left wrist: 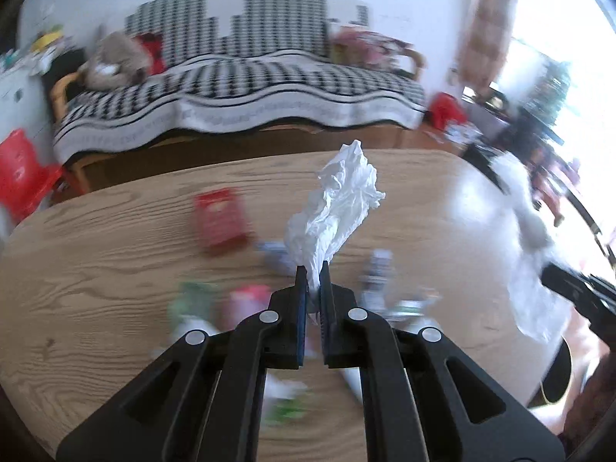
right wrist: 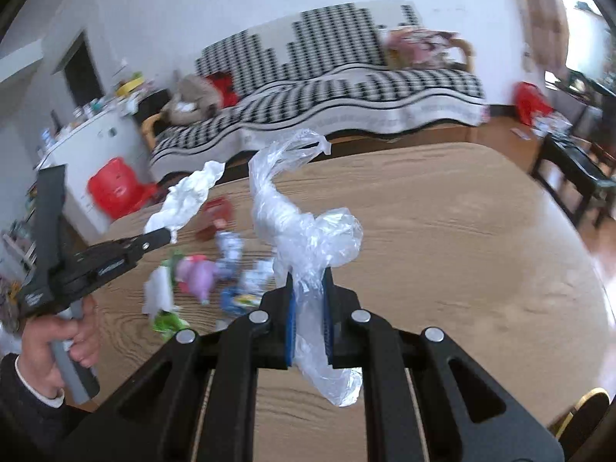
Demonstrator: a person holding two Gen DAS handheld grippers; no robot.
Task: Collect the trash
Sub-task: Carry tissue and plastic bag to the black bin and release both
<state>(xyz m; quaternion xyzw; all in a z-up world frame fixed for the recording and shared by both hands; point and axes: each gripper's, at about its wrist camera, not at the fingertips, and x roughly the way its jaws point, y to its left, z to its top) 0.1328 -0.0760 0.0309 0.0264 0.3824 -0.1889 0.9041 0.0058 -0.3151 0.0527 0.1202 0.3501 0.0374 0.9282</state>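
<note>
Behind the wooden table point(left wrist: 96, 238) stands a checkered sofa point(left wrist: 238, 77). Above the table, the left gripper point(left wrist: 312, 269) is squeezed tight on a white tissue point(left wrist: 338, 200). The right gripper point(right wrist: 310, 281) pinches a clear plastic bag point(right wrist: 304, 227). More wrappers point(right wrist: 200, 273) lie on the table.

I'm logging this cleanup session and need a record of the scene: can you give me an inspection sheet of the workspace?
Surface: wooden table, oval, bare on its right half.
Job's things: crumpled white tissue and clear plastic bag, both lifted off the table.
Clutter: red packet, blurred wrappers in a loose heap on the table's left part.
Grippers: left claw shut on the tissue; right claw shut on the plastic bag.
Cables: nothing seen.
Surroundings: checkered sofa behind the table, red stool, dark side table.
</note>
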